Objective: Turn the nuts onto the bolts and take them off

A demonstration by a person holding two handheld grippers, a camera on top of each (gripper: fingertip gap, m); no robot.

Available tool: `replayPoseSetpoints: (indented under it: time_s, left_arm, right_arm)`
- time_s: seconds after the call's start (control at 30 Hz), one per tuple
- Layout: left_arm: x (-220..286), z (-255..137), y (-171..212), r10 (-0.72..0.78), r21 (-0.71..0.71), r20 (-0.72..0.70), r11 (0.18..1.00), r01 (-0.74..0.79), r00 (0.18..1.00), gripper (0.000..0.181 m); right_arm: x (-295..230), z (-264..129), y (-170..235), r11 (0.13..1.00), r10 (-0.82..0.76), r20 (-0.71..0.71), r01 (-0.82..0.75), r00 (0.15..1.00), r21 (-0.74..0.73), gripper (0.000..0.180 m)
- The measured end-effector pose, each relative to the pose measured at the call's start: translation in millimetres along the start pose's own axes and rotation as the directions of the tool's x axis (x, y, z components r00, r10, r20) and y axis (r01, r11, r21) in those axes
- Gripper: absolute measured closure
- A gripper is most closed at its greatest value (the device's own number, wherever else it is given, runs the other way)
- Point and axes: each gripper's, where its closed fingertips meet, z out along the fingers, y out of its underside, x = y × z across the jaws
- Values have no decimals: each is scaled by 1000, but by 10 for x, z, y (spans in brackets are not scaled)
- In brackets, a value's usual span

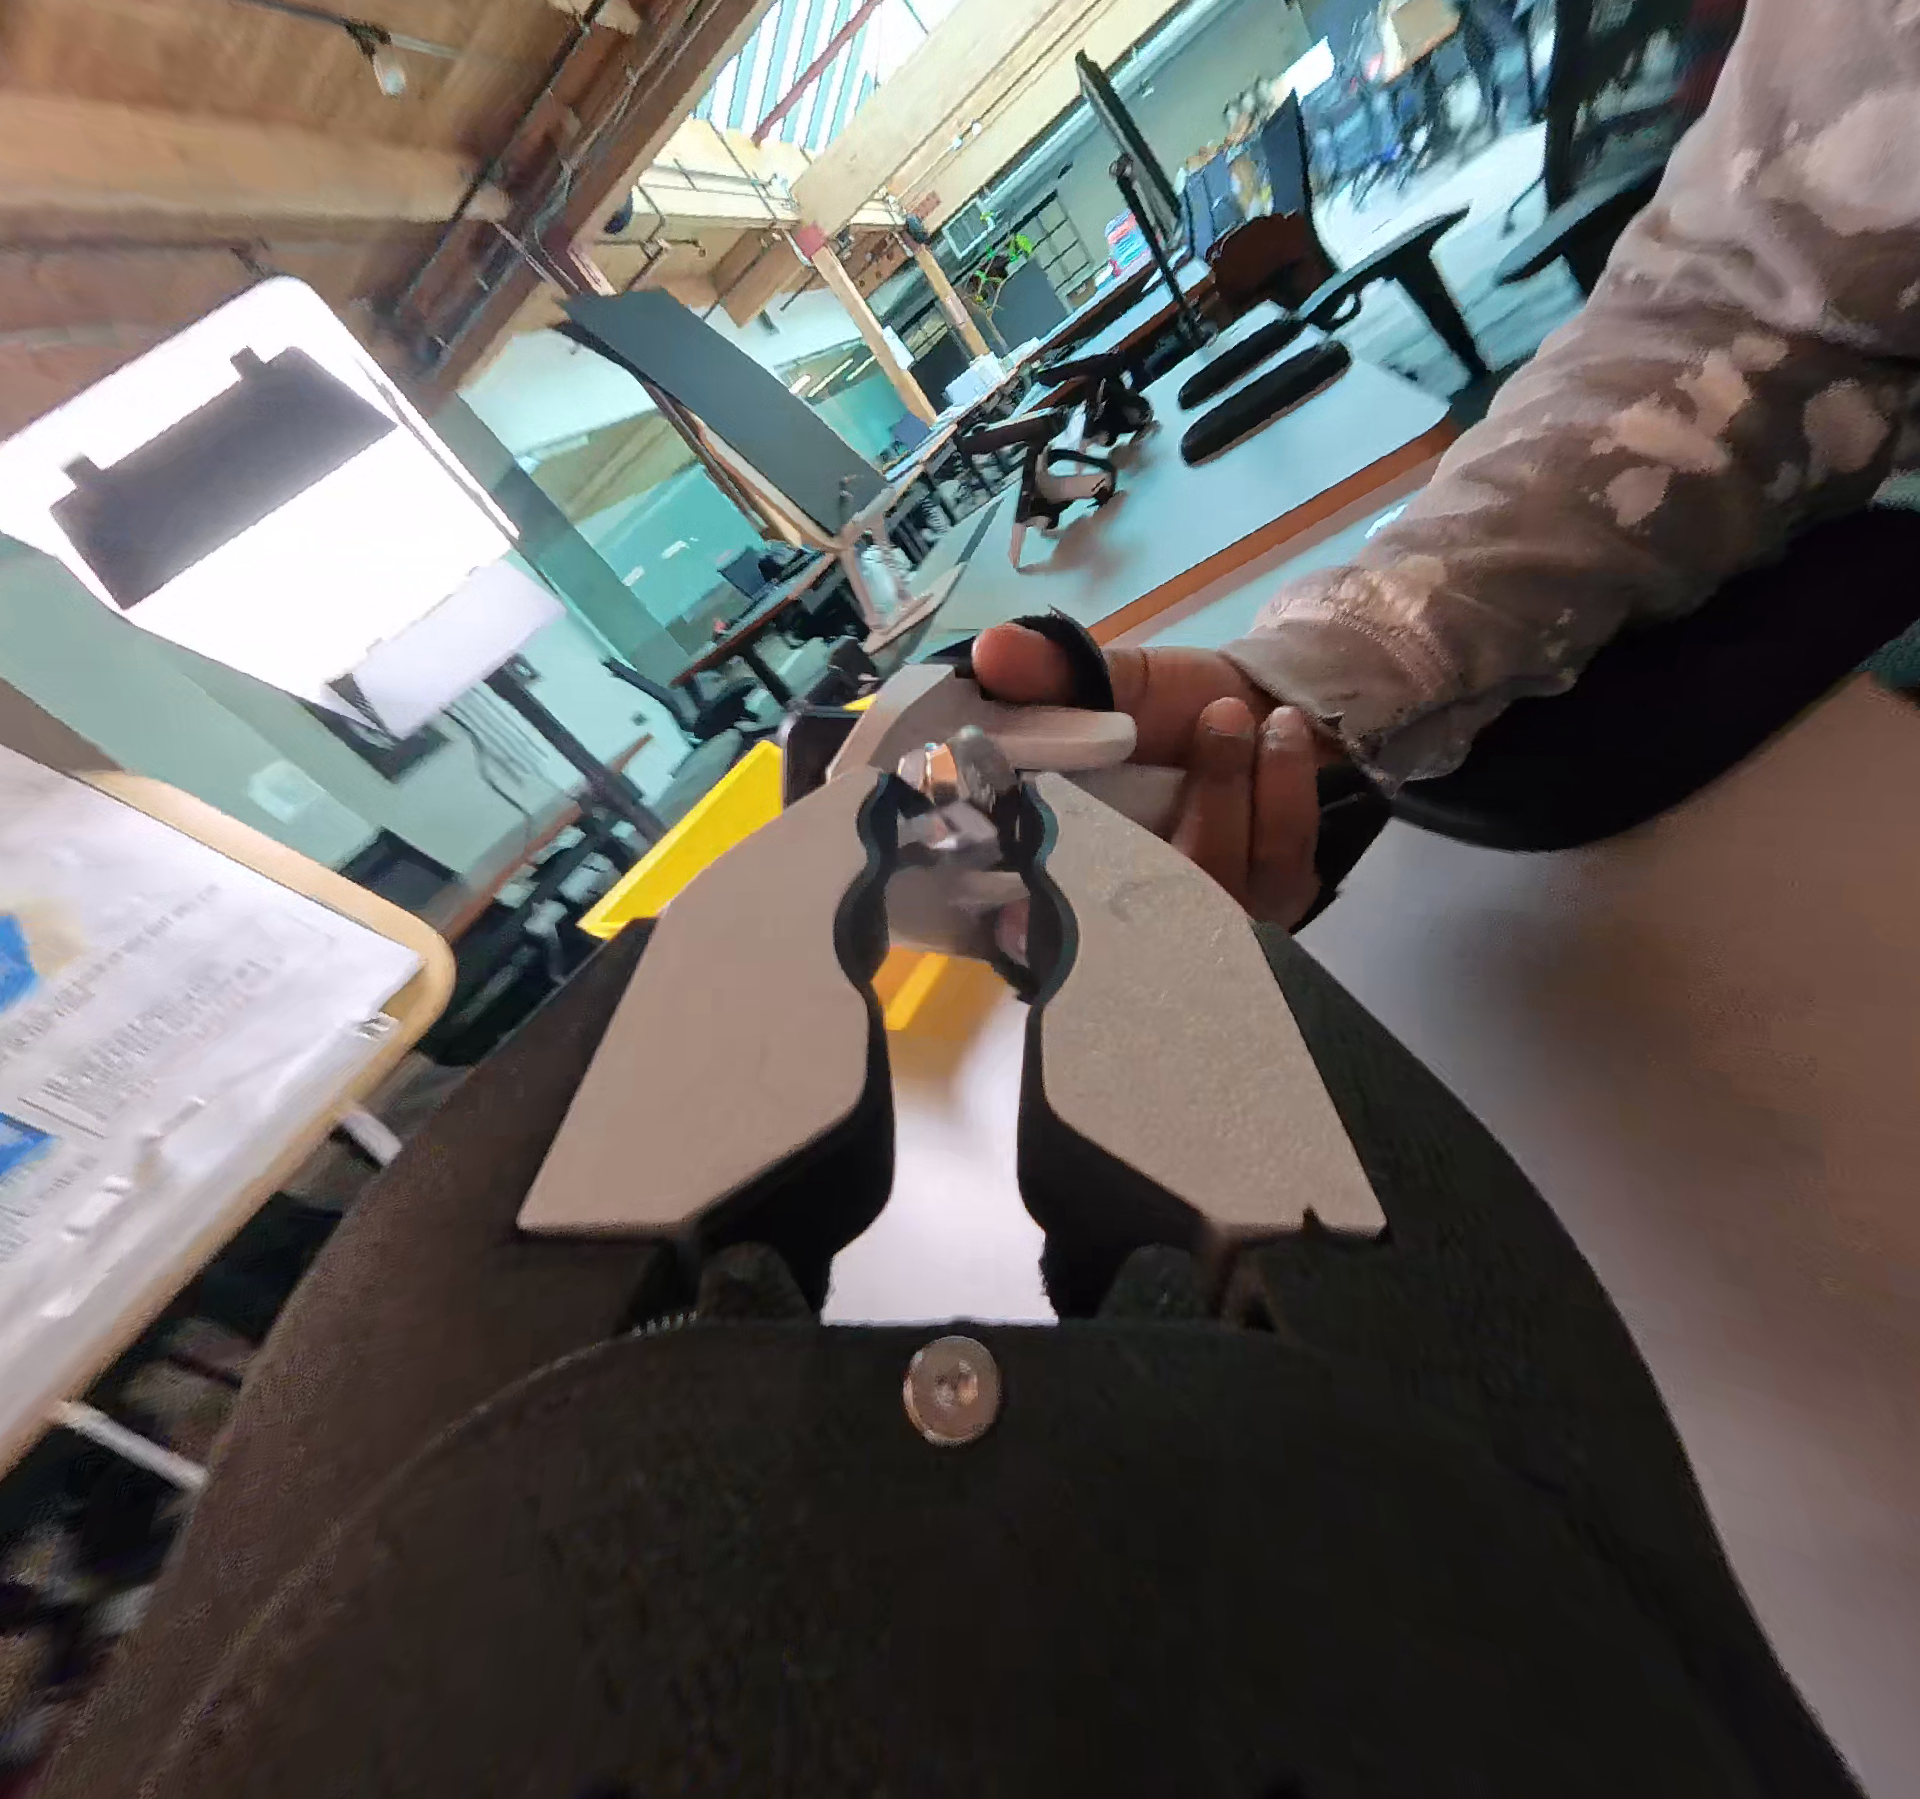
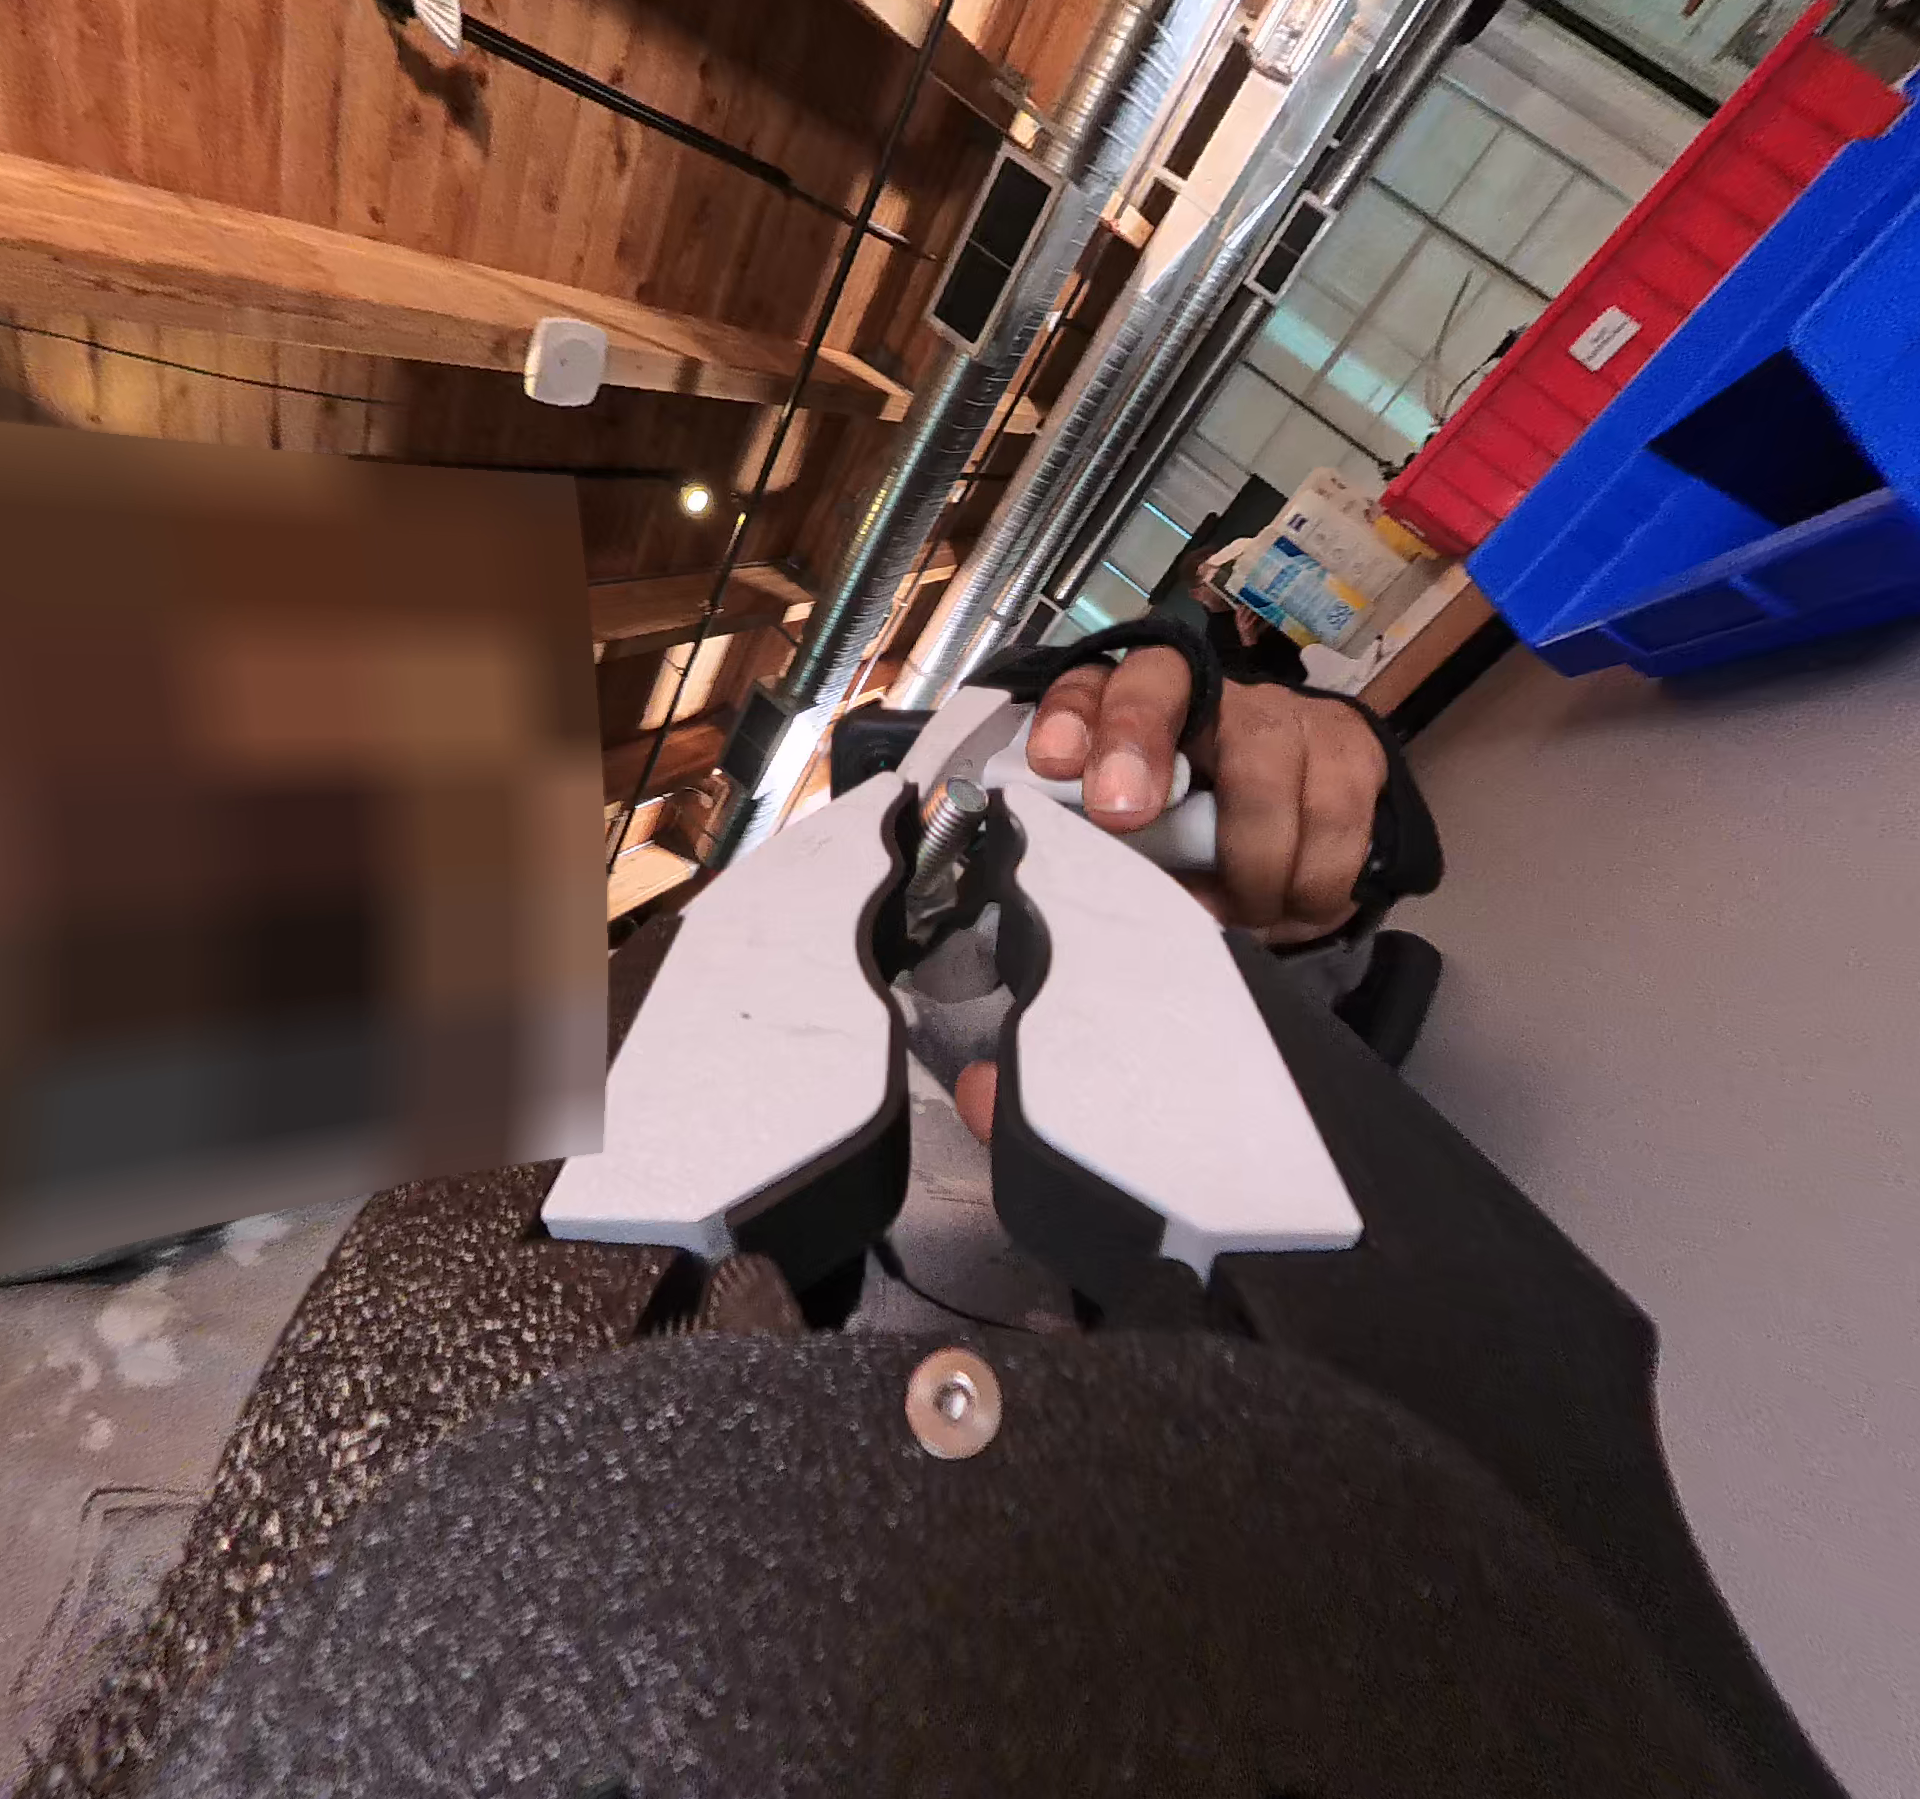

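In the right wrist view my right gripper [image 2: 943, 809] is shut around a silver threaded bolt [image 2: 938, 850]. Its flat end shows at the fingertips and its lower part is hidden between the black pads. In the left wrist view my left gripper [image 1: 954, 799] is shut on a shiny hex nut [image 1: 928, 775] with more bright metal [image 1: 940, 871] in the gap behind it. The two grippers meet tip to tip. The right gripper [image 1: 997, 726] shows just beyond the left one. The left gripper [image 2: 971, 721] shows beyond the right one, held by a gloved hand [image 2: 1226, 793].
A yellow bin [image 1: 707, 840] lies behind the left gripper, and a sheet of paper on a board [image 1: 177, 1001] at the left. A blue bin [image 2: 1766, 461] and a red bin [image 2: 1642, 295] stand at the right on the grey table [image 2: 1662, 1022]. A sleeved arm [image 1: 1558, 461] reaches in from the right. Both grippers' tips are close together, under 4 cm apart.
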Motion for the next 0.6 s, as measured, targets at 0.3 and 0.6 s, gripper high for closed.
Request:
replayPoseSetpoints:
  time_s: [0.3,0.6]
  left_arm:
    - [-101,50,503,-716,-95,-44,698,710,697,143]
    - [82,132,350,-814,-65,-209,565,823,542,160]
  right_arm:
    - [139,-269,-253,816,-575,-370,548,730,-186,170]
    - [11,-120,-70,678,-733,-286,697,617,-233,170]
